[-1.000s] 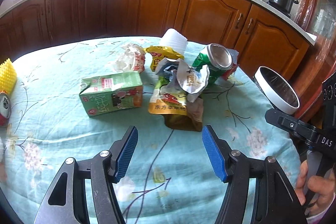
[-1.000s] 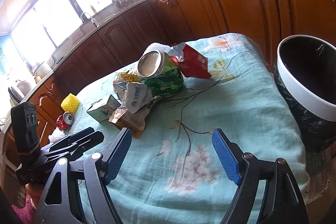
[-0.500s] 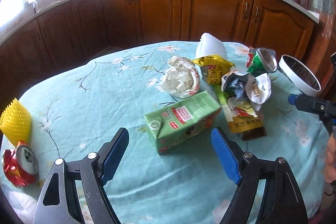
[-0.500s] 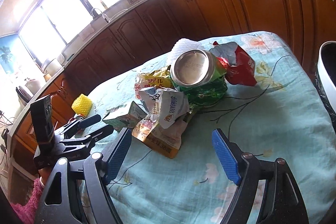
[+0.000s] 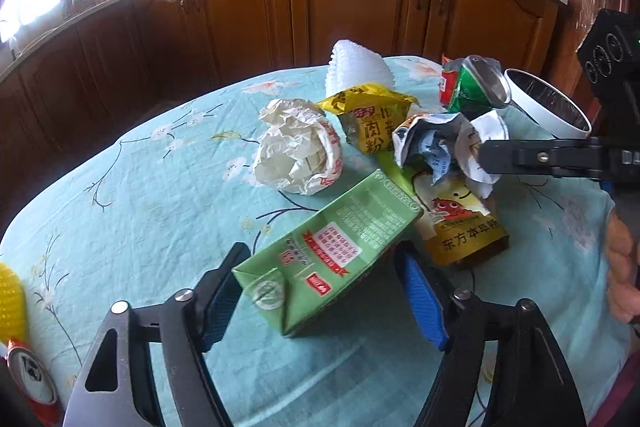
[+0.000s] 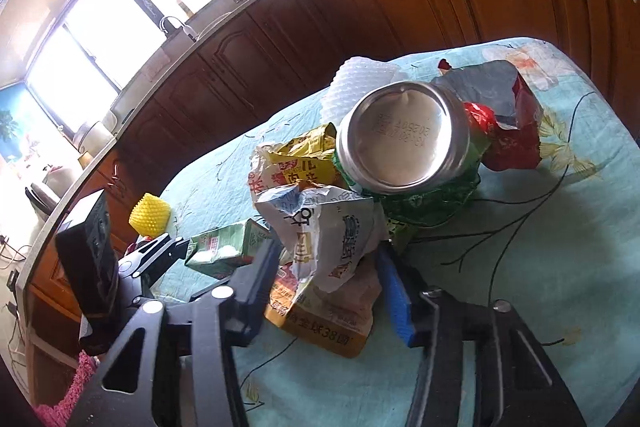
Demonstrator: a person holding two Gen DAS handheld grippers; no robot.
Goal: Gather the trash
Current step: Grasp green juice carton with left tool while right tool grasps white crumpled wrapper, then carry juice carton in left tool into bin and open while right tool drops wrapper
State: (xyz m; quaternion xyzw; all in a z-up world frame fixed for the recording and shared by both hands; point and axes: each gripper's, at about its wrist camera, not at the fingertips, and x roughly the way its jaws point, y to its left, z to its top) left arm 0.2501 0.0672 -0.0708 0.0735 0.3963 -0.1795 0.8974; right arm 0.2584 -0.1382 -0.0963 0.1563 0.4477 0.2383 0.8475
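Note:
A pile of trash lies on the teal flowered tablecloth (image 5: 140, 235). My left gripper (image 5: 320, 291) is open with its fingers on either side of the near end of a green drink carton (image 5: 332, 251); I cannot tell if the pads touch it. My right gripper (image 6: 328, 275) is open around a crumpled white wrapper (image 6: 324, 227) that lies on a yellow-brown snack bag (image 6: 320, 323). Behind them are a crushed green can (image 6: 404, 143), a yellow packet (image 5: 372, 123), a ball of white paper (image 5: 296, 151) and a red wrapper (image 6: 508, 139).
A white bin with a black liner (image 5: 548, 103) stands past the table's right edge. A white foam net (image 5: 356, 67) lies at the back of the pile. A yellow foam net (image 6: 150, 215) and a crushed red can (image 5: 32, 379) lie at the left. Wooden cabinets (image 5: 360, 7) run behind.
Both grippers have moved forward into the pile: the left now straddles the green carton, the right now straddles the white wrapper. Both stay open.

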